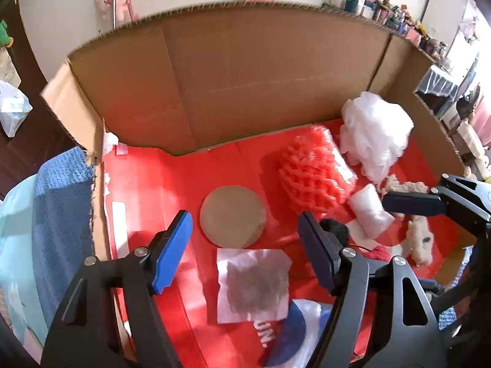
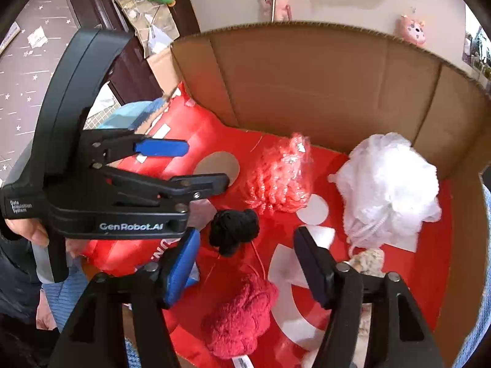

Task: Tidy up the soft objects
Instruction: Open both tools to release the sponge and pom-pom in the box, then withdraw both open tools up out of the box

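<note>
Cardboard box (image 1: 245, 70) carrying everything, red floor (image 1: 172, 190) showing; lying on it: white pouf (image 2: 389, 190), pink net foam (image 1: 313, 178), black yarn (image 2: 234, 230), red yarn (image 2: 242, 316) (strand trailing).

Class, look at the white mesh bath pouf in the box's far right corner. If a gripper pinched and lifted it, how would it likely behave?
The white mesh pouf looks airy and bunched, so it is probably light for its size. Its loose ruffles would likely squash between the fingers rather than resist. Its dangling cord may trail or snag.
</note>
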A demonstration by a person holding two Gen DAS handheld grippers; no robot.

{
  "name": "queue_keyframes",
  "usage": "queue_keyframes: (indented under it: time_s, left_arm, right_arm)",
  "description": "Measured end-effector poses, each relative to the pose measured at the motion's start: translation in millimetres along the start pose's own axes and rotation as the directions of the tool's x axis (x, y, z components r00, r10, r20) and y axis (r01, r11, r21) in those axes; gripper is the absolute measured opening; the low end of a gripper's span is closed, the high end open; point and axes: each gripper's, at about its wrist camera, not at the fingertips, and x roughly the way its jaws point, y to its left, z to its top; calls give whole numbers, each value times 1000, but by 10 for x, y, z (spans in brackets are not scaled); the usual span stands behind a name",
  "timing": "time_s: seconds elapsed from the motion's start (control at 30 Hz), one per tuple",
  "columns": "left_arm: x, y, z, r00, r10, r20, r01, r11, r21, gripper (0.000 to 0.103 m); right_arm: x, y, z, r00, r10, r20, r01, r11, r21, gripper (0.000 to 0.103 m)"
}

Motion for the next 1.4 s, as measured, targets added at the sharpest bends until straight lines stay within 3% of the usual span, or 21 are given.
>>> queue_keyframes:
  time_s: [0.3, 0.53, 0.7, 0.83, 0.93, 1.1, 1.3, 1.4]
  left_arm:
    - [-409, -138, -198, 993, -21, 117, 24, 1000, -19, 78]
    - [-552, -226, -334, 977, 10, 212, -1, 999, -42, 84]
    - [-654, -365, -493, 960, 19, 279, -5, 999, -52, 85]
    - [-751, -469, -657, 936, 38, 350, -18, 998, -61, 93]
    - [-791, -532, -767, 919, 45, 392, -20, 997, -68, 93]
    - [-778, -591, -875, 893, 74, 444, -45, 996, -75, 96]
    - [-712, -639, -972, 861, 122, 494, -93, 992, -82, 96]
    - [-650, -626, -1013, 862, 124, 492, -90, 992, -92, 97]
  right_arm:
    - [-413, -2, -157, 997, -32, 72, 32, 999, 12, 77]
    - [-851, -34, -331, 981, -96, 167, 92, 995, 33, 83]
    - [-1047, 14, -479, 958, -165, 234, 158, 986, 49, 90]
    - [-1205, 54, -633, 925, -238, 295, 228, 971, 70, 97]
    - [-1283, 38, -753, 901, -280, 333, 258, 960, 109, 102]
    - [-1259, -16, -882, 857, -353, 375, 316, 935, 158, 103]
    - [-1117, -161, -950, 840, -348, 416, 283, 935, 212, 103]
    - [-1064, -187, -964, 838, -338, 428, 274, 940, 205, 103]
